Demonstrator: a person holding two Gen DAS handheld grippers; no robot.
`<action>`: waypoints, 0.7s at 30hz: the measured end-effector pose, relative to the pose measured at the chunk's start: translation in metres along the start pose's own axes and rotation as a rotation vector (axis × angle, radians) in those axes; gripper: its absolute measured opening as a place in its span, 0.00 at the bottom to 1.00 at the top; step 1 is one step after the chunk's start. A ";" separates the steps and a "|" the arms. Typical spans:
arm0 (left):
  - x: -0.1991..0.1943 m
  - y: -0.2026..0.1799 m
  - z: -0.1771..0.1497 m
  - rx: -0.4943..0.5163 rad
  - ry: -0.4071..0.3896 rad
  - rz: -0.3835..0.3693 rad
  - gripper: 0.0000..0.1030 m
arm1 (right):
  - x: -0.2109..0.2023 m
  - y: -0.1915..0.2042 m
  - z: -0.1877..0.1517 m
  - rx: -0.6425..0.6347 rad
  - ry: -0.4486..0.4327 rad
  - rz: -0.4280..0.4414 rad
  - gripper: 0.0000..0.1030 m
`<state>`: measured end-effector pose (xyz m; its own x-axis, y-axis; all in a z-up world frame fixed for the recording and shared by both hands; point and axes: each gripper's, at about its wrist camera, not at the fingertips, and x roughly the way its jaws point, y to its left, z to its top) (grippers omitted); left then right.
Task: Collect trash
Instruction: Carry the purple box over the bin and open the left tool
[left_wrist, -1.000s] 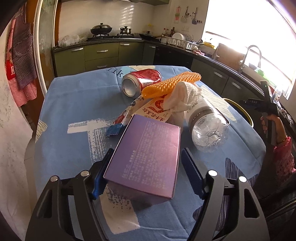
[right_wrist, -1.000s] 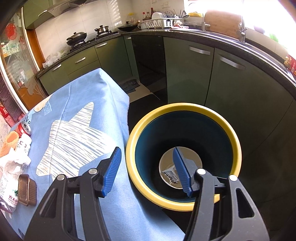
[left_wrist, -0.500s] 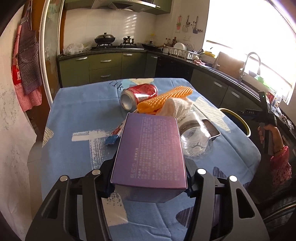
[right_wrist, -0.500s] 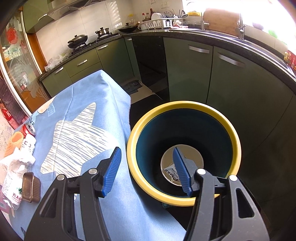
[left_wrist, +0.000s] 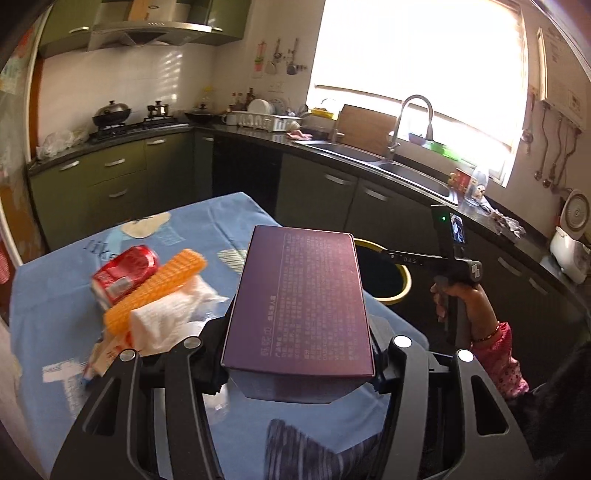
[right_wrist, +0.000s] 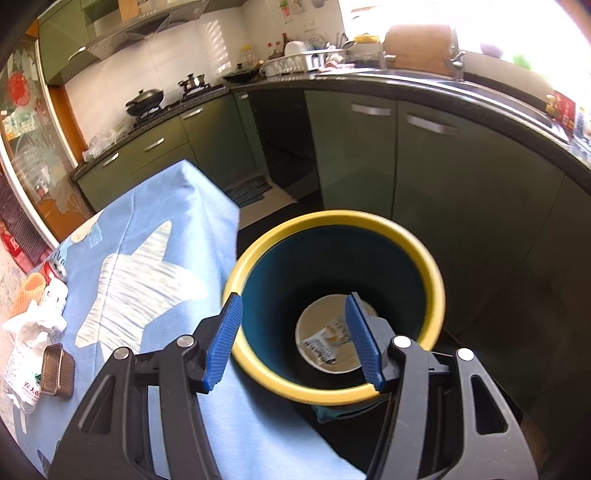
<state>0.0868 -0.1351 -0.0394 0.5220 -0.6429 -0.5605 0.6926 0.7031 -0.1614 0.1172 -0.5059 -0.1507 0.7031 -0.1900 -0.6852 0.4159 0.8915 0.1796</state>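
We hold the box pinched in our left gripper, its jaws pressed on the two long sides near the box's near end. The box fills the middle of the left view, lifted clear of the table, its long axis running away from us along the fingers. The bin peeks out just behind the box's far right corner, so we judge the coming move to be a carry forward and to the right until the box hangs over the yellow rim.

Our right gripper is spread and empty, hanging over the bin in the lower middle of its view. It is the nearer one to the bin, though the left has the load.

Only the right view shows the bin's inside, where a pale lid or cup with a label lies at the bottom. Only the left view shows the box. At its left lie a red can, an orange piece and a tissue, not yet collected.
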 end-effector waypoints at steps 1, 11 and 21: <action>0.013 -0.004 0.005 -0.003 0.012 -0.020 0.54 | -0.002 -0.005 0.001 0.008 -0.008 0.000 0.54; 0.182 -0.068 0.060 -0.014 0.215 -0.180 0.54 | -0.022 -0.058 -0.001 0.087 -0.063 -0.032 0.54; 0.320 -0.123 0.087 0.033 0.350 -0.167 0.54 | -0.021 -0.094 0.002 0.136 -0.051 -0.051 0.54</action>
<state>0.2122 -0.4540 -0.1280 0.2031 -0.6014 -0.7727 0.7726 0.5832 -0.2509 0.0637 -0.5866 -0.1518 0.7058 -0.2571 -0.6601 0.5236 0.8169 0.2417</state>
